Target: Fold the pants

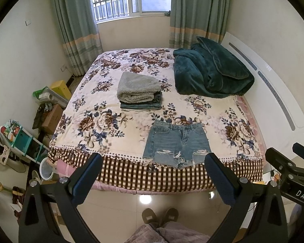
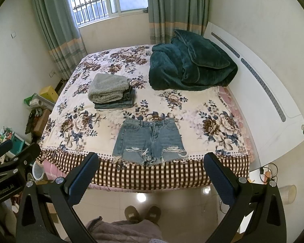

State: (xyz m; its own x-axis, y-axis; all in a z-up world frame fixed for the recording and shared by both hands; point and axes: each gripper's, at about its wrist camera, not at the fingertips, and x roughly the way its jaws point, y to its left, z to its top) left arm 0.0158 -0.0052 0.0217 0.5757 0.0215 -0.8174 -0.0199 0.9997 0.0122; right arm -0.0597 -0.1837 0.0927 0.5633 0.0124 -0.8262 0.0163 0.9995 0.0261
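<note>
While nothing is being gripped, the left gripper (image 1: 153,162) and right gripper (image 2: 151,161) are being held wide open, empty, back from the bed (image 1: 115,125); denim shorts (image 1: 177,144) are lying flat at its near edge, likely for folding.

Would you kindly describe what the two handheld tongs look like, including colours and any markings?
Both the left tongs and the right tongs have black wedge-shaped frames with silver screws and dark blue finger pads. One body carries white "DAS" lettering, the other "GenRobot.AI".
</note>
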